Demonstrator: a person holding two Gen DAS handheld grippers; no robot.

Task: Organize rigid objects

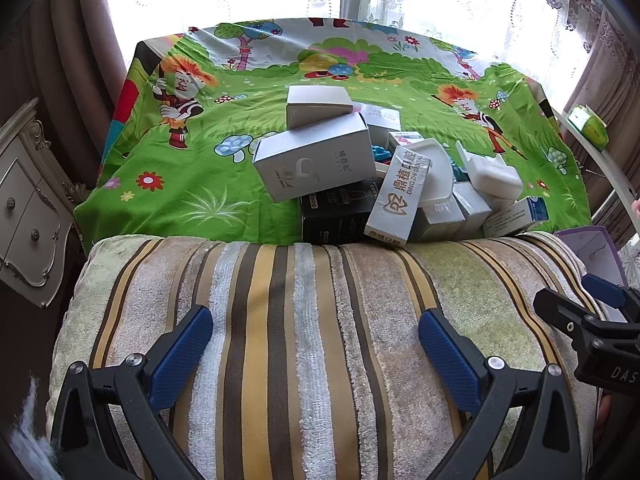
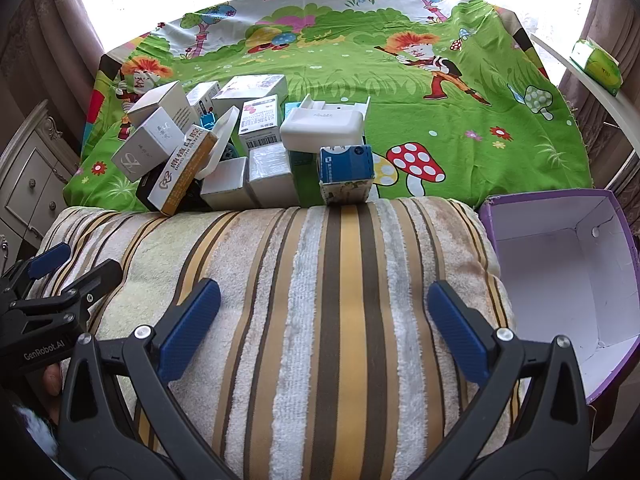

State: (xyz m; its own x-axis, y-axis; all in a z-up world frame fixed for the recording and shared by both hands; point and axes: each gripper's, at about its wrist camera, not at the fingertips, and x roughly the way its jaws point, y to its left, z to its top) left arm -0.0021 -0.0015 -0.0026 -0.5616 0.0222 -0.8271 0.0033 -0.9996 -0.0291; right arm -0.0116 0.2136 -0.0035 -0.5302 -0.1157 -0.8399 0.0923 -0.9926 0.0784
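Both tongs stood wide open and empty: the left gripper (image 1: 316, 338) and the right gripper (image 2: 324, 328) hung over a striped towel (image 1: 304, 320), pointing down toward the pile (image 2: 248, 148), not touching it.

The pile of small cartons and white plastic cases lay on the cloth (image 2: 460, 128) just beyond the towel's far edge, left of centre in the right view. The purple box (image 2: 560, 272), empty and white inside, sat at the right end of the towel, probably where the items belonged.

The risk lay in the heap itself. Boxes leaned on one another: the yellow-sided carton (image 2: 184, 168) stood tilted against its neighbours, and a grey box (image 1: 316, 160) rested askew on a black one (image 1: 340, 216). Pulling a lower or leaning piece first would likely tip the rest, perhaps off the near edge. The white case (image 2: 322, 128) looked smooth and rounded, so pads might slip on it. The blue carton (image 2: 346, 174), standing apart, seemed the safest start.

The surface was soft, a green cartoon-print cloth, wrinkled in places. Bright curtained windows stood behind, a pale carved cabinet (image 1: 28, 208) at the left
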